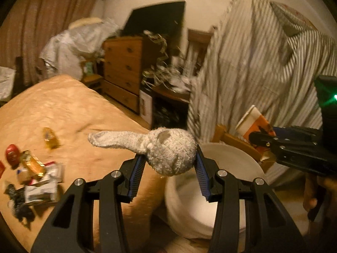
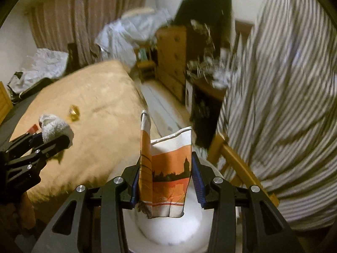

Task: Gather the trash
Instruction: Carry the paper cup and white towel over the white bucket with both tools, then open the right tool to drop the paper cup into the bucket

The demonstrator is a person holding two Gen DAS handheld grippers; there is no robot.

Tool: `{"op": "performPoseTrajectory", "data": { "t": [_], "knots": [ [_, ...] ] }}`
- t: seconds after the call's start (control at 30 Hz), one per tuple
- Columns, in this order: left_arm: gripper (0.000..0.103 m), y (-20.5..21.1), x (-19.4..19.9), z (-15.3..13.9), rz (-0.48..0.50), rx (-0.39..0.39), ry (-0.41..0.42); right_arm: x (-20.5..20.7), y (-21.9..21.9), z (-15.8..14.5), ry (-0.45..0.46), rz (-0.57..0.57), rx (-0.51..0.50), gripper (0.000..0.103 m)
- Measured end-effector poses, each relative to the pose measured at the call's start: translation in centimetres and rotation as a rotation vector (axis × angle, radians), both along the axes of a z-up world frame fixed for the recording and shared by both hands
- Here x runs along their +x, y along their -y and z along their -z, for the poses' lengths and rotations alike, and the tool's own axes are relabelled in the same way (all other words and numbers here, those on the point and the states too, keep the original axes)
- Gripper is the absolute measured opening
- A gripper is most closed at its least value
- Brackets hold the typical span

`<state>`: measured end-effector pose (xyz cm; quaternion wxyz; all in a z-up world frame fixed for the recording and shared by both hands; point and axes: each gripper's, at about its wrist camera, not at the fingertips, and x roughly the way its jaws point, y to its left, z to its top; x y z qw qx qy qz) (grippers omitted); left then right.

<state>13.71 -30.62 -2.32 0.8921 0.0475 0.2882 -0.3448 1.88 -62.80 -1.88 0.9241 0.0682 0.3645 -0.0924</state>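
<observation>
Your left gripper (image 1: pixel 171 162) is clamped on a balled-up white fuzzy sock (image 1: pixel 168 149), its blue ribbed pads pressing both sides while the loose toe end sticks out to the left. Your right gripper (image 2: pixel 166 182) pinches a flattened orange-and-white paper cup with a dark skyline print (image 2: pixel 168 175), held upright between its pads. Both pieces hang over the round white plastic bin (image 1: pixel 231 158), which stands on the floor just beside the tan blanket-covered bed (image 1: pixel 63 109). On that bed, well apart from the bin, lie a heap of crumpled wrappers and packets (image 1: pixel 35 175) and a single amber-coloured wrapper (image 1: pixel 50 138). A grey-and-white striped shirt (image 1: pixel 263 63) hangs over a wooden chair (image 1: pixel 231 141) behind the bin.
</observation>
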Motion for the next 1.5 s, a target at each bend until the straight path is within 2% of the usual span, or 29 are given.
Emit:
{"op": "performPoseTrajectory", "data": {
  "t": [0.13, 0.33, 0.7, 0.73, 0.77, 0.8, 0.87, 1.2, 1.27, 1.37, 1.5],
  "knots": [
    [0.045, 3.5, 0.7, 2.0, 0.086, 0.055, -0.073, 1.6, 2.5, 2.3, -0.121, -0.010, 0.059, 0.043],
    [0.045, 5.8, 1.1, 5.1, 0.145, 0.133, -0.141, 3.0, 4.2, 5.1, -0.252, -0.031, 0.135, 0.043],
    [0.046, 6.8, 0.8, 6.0, 0.177, 0.156, -0.154, 1.9, 2.5, 6.1, -0.286, -0.025, 0.169, 0.043],
    [0.047, 7.1, 0.9, 6.0, 0.179, 0.158, -0.150, 2.0, 2.5, 6.2, -0.288, -0.027, 0.172, 0.043],
    [0.058, 7.2, 0.9, 6.0, 0.177, 0.167, -0.141, 2.0, 2.4, 6.3, -0.289, -0.028, 0.176, 0.045],
    [0.072, 7.2, 0.8, 6.0, 0.178, 0.168, -0.134, 1.9, 2.4, 6.4, -0.287, -0.028, 0.180, 0.051],
    [0.083, 7.1, 0.6, 5.7, 0.165, 0.164, -0.111, 1.9, 2.5, 6.4, -0.277, -0.021, 0.187, 0.058],
    [0.084, 4.9, 1.5, 5.2, 0.124, 0.132, -0.129, 1.2, 2.0, 5.6, -0.213, -0.019, 0.212, 0.058],
    [0.084, 3.2, 1.5, 5.0, 0.101, 0.115, -0.129, 0.9, 0.1, 4.6, -0.161, -0.054, 0.192, 0.060],
    [0.084, -0.5, 1.6, 5.1, 0.043, 0.106, -0.119, 0.4, -4.1, 3.3, -0.064, -0.120, 0.155, 0.067],
    [0.084, -6.8, 2.8, 5.5, -0.080, 0.078, -0.138, 1.1, -10.9, 2.8, 0.015, -0.249, 0.134, 0.072]
  ]
}}
